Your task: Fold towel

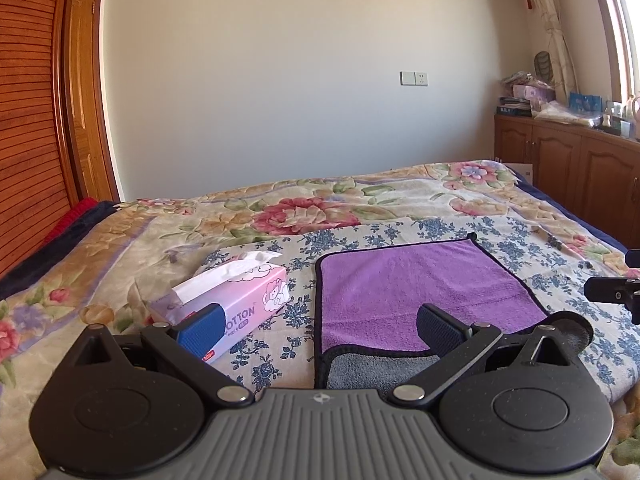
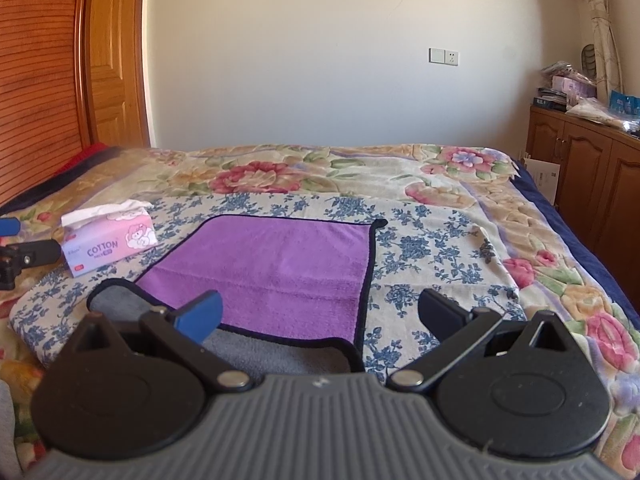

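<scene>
Both grippers, left and right, I held spread wide, gripping nothing. Between them the purple towel lay flat on the bed, near edge turned up grey, tissues just left.

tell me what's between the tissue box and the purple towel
Nothing but blue-flowered cloth: the tissue box and purple towel lie apart in both views.

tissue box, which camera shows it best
The right wrist view: the tissue box sits whole and unblocked at the left, its COTTON label readable. In the left wrist view the box is nearer, but a blue finger pad of the left gripper covers its near end.
</scene>
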`<move>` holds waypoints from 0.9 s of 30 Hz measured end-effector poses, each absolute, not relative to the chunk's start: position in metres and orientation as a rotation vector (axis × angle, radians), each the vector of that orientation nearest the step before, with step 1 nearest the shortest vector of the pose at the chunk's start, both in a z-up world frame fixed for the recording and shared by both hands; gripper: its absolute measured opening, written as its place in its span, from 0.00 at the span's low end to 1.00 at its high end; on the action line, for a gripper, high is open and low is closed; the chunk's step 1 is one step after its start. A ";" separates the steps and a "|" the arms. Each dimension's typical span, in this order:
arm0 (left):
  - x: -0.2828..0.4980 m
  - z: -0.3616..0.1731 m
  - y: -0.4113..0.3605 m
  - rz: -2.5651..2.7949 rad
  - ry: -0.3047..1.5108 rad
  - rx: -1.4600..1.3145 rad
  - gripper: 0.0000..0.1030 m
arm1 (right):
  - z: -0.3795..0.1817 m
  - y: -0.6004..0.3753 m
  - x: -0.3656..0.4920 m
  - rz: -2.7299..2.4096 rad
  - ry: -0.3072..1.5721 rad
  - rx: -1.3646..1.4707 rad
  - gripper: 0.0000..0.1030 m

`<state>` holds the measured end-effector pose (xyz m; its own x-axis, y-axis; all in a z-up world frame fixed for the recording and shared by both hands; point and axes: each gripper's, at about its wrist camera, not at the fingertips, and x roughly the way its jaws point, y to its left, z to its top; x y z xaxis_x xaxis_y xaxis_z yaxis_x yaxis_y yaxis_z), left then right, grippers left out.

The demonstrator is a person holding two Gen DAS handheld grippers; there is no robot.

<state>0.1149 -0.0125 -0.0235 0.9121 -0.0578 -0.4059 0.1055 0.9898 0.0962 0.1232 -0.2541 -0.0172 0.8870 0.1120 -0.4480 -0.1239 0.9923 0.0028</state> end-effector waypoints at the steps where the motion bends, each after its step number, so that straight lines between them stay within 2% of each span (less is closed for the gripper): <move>1: 0.118 -0.025 -0.013 -0.085 0.417 0.121 1.00 | -0.018 -0.254 0.125 0.124 0.468 -0.027 1.00; 27: 0.172 -0.059 -0.009 -0.126 0.529 0.134 1.00 | -0.045 -0.252 0.164 0.138 0.564 -0.049 1.00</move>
